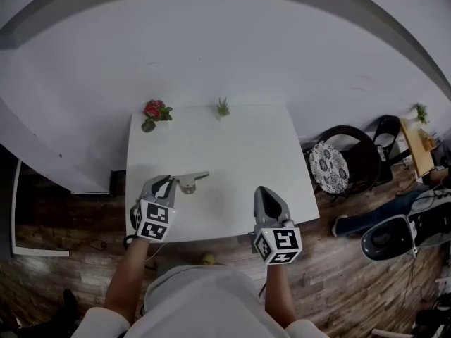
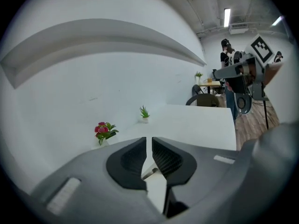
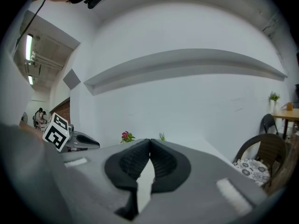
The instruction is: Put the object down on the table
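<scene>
Metal object (image 1: 190,181), silvery with a rounded end and a short straight arm, lies on the white table (image 1: 232,146) near its front left corner, just beside the tips of the left gripper (image 1: 168,181). Nothing holds it. In the left gripper view the fingers (image 2: 128,160) stand a narrow slit apart with nothing between them, and a sliver of the object (image 2: 150,173) shows through the gap, lower down on the tabletop. The right gripper (image 1: 261,190) hovers over the front edge of the table, well apart from the object; in the right gripper view its fingers (image 3: 163,161) are pressed together at the tips and pinch nothing. At the table's far edge stand a red-flowered plant (image 1: 155,110) at the left corner and a small green plant (image 1: 223,107) near the middle. A dark chair (image 1: 342,162) with a patterned cushion stands on the wooden floor to the right of the table.
</scene>
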`<move>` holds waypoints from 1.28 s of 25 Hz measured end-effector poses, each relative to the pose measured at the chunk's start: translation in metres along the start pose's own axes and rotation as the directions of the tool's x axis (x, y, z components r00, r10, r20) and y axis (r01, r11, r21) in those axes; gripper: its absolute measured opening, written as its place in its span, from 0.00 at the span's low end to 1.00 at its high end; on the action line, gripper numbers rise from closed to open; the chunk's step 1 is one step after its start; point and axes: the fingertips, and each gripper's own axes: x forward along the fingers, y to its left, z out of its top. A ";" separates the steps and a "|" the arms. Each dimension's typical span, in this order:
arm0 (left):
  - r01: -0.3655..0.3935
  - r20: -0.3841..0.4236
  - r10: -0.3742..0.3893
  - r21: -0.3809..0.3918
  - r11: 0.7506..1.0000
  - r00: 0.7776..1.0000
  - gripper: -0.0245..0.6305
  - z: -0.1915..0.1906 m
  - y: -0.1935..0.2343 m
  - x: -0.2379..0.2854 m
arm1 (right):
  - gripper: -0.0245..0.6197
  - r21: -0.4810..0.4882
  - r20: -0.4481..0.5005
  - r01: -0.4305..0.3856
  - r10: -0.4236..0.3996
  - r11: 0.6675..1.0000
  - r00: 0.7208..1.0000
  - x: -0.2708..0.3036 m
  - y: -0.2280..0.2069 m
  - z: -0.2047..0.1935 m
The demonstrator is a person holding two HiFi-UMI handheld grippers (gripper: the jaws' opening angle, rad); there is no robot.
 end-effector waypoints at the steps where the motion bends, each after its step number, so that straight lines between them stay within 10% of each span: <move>1: -0.010 0.009 0.010 -0.005 1.000 1.000 0.10 0.003 0.004 -0.004 | 0.04 -0.003 0.002 -0.003 0.003 1.000 1.000 0.002 0.002 0.001; 32: -0.184 0.269 0.245 -0.233 0.955 0.931 0.05 0.047 0.076 -0.139 | 0.04 -0.028 0.024 -0.032 0.032 0.999 0.999 0.000 0.028 0.019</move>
